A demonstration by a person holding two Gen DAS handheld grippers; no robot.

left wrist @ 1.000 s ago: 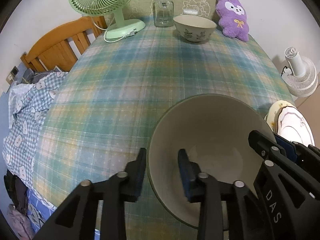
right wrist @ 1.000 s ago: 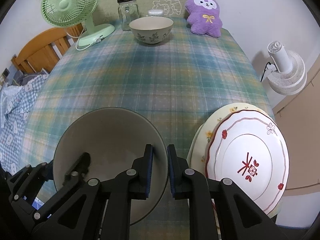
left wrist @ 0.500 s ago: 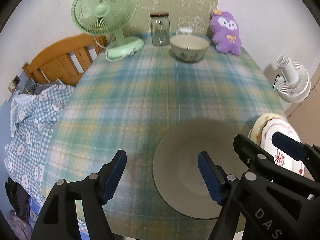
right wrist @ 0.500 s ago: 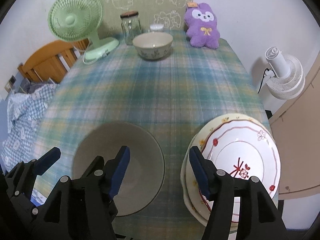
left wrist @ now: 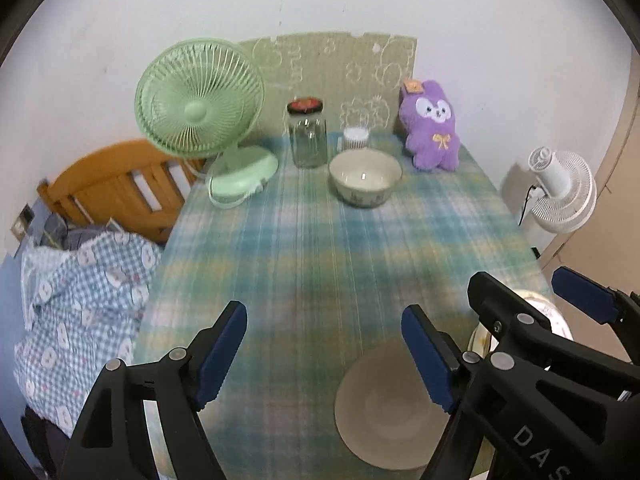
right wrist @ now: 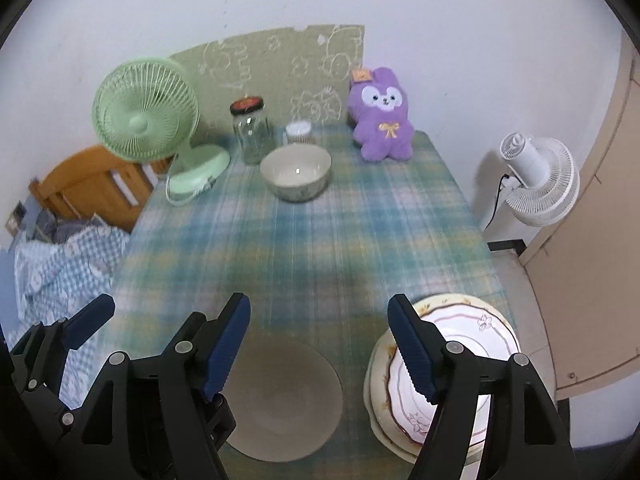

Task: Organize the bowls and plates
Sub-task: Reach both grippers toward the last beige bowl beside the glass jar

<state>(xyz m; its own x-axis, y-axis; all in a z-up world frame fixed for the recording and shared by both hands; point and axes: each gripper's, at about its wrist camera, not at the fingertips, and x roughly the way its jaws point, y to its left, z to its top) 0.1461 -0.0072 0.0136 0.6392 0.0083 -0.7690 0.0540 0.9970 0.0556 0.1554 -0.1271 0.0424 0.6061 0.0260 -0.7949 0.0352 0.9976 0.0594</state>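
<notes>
A large grey-beige bowl (left wrist: 390,408) (right wrist: 282,398) sits on the plaid table near its front edge. To its right lies a stack of plates (right wrist: 468,364) with a red-trimmed white plate on top; only a sliver shows in the left wrist view (left wrist: 546,314). A smaller flowered bowl (left wrist: 365,178) (right wrist: 296,173) stands at the far end. My left gripper (left wrist: 322,356) is open and empty, raised above and left of the grey bowl. My right gripper (right wrist: 320,352) is open and empty, raised above the gap between the grey bowl and the plates.
At the table's far end stand a green fan (right wrist: 150,116), a glass jar (right wrist: 252,132), a small white container (right wrist: 298,132) and a purple plush (right wrist: 380,116). A wooden bed frame (left wrist: 116,188) with bedding is left; a white floor fan (right wrist: 536,184) is right.
Both grippers let go of the grey bowl's rim, opened wide and rose up and back. The bowl stays on the table beside the plates.
</notes>
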